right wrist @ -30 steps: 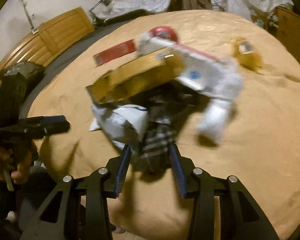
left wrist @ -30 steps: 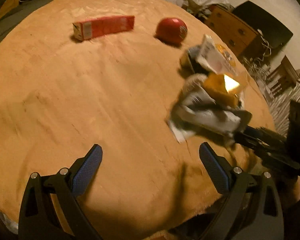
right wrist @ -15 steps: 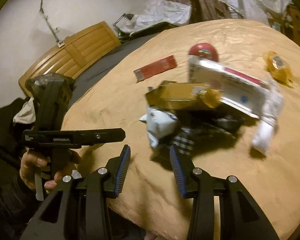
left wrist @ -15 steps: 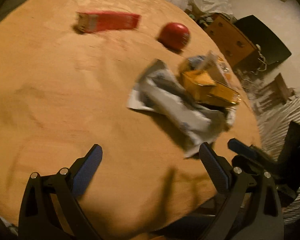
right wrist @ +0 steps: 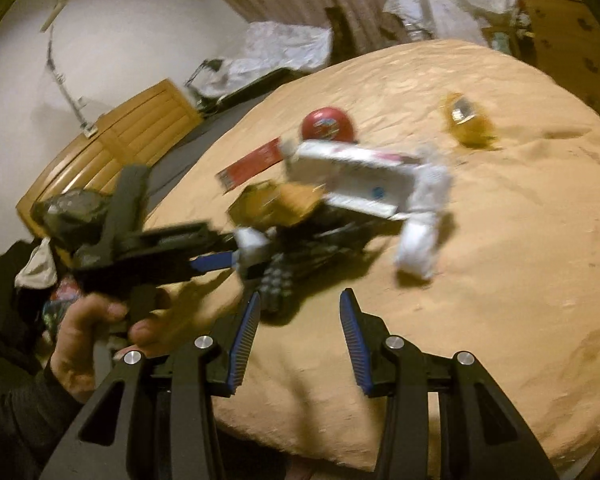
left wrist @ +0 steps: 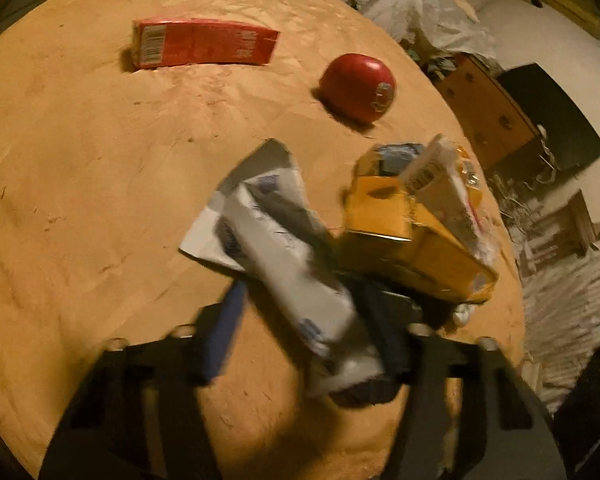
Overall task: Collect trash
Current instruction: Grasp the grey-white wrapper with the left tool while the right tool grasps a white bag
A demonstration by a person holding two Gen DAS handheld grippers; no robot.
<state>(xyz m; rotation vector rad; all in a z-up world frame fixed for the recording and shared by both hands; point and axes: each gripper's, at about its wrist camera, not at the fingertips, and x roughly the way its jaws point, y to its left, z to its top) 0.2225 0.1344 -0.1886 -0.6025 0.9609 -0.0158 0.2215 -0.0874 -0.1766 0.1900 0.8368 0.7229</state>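
Observation:
A trash bundle hangs just over the tan table (left wrist: 80,200): a white wrapper (left wrist: 284,248), a yellow box (left wrist: 400,232) and a white carton (right wrist: 352,176). Its dark meshed end (right wrist: 276,284) sits between the tips of my right gripper (right wrist: 300,300), which is shut on it. My left gripper (left wrist: 312,304) has the white wrapper between its jaws, and they are closing. A strip of table still shows beside its left pad (left wrist: 224,332). In the right wrist view the left gripper (right wrist: 232,252) meets the bundle from the left. A red carton (left wrist: 204,42), a red ball (left wrist: 356,88) and a yellow wrapper (right wrist: 466,120) lie farther back.
A person's hand (right wrist: 84,328) holds the left gripper at the table's near-left edge. A wooden dresser (left wrist: 488,116) and crumpled plastic sheets (left wrist: 412,4) stand beyond the far edge. A wooden headboard (right wrist: 112,140) leans on the wall at left.
The bundle has come in between my left gripper's jaws, and those jaws have narrowed from wide apart. In the right wrist view the left gripper has moved right, up to the bundle.

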